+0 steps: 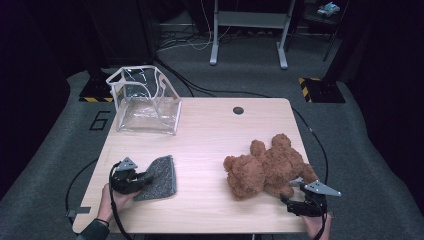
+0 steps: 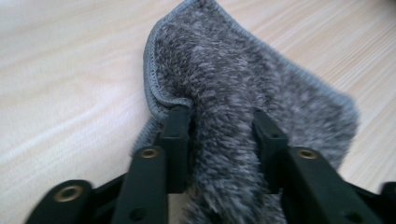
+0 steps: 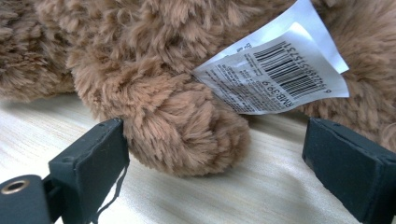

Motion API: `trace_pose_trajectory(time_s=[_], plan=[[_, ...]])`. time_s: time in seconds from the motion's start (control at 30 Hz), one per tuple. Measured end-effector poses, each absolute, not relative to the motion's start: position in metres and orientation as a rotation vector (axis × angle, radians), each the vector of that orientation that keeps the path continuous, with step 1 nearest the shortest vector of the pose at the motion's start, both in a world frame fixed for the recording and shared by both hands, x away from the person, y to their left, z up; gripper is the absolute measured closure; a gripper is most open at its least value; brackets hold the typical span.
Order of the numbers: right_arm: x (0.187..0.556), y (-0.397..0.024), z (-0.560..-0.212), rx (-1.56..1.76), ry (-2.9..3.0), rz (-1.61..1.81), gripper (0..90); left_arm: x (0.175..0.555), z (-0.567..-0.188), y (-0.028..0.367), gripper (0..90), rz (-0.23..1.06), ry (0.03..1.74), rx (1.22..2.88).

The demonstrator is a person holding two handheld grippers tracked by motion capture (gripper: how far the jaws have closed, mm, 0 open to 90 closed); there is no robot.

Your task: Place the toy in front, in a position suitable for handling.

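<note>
The fuzzy grey cloth (image 2: 243, 93) lies near the wooden table's (image 1: 210, 145) front left edge, a fold pinched in the left gripper (image 1: 131, 177). The right gripper (image 3: 215, 154) gapes wide around a paw of the brown plush teddy bear (image 1: 265, 167) beside the right edge. Bare tabletop separates them; the clear plastic bag (image 1: 145, 102) stands far left.

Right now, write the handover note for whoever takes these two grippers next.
Left gripper: jaws pinch a raised fold of the grey cloth at the table's front left.
Right gripper: open, jaws either side of a limb of the brown teddy bear, not closed on it.
Clear bag: stands open at back left, nothing in it.
Done: cloth gripped.
Left: likely close on the bear, then move both things.
</note>
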State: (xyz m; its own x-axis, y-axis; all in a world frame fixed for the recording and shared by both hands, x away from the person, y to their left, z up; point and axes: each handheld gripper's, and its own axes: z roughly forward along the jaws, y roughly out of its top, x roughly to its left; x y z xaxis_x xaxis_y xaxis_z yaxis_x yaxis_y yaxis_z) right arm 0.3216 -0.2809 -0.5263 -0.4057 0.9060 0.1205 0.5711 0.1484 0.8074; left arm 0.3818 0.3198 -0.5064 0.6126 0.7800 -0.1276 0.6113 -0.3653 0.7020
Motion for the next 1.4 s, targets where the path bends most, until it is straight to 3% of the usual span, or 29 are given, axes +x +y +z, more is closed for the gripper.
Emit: trace_pose_trajectory(time_s=[0.03, 0.13, 0.33, 0.83, 1.4], plan=[[0.322, -0.281, -0.526, 1.406, 2.039, 1.148, 6.5, 0.382, -0.51, 0.32, 58.0, 0.293, 1.116, 2.102], [0.322, -0.281, -0.526, 1.405, 2.041, 1.145, 6.5, 0.382, -0.514, 0.321, 32.8, 0.294, 1.146, 2.076], [0.321, -0.28, -0.526, 1.421, 2.034, 1.151, 6.5, 0.38, -0.506, 0.322, 15.1, 0.34, 1.193, 2.057], [0.316, -0.285, -0.523, 1.453, 2.031, 1.143, 2.2, 0.373, -0.477, 0.299, 9.8, 0.404, 1.116, 2.009], [0.326, -0.279, -0.462, 1.422, 1.989, 1.072, 0.6, 0.39, -0.466, 0.206, 11.6, 0.311, 0.893, 2.05]])
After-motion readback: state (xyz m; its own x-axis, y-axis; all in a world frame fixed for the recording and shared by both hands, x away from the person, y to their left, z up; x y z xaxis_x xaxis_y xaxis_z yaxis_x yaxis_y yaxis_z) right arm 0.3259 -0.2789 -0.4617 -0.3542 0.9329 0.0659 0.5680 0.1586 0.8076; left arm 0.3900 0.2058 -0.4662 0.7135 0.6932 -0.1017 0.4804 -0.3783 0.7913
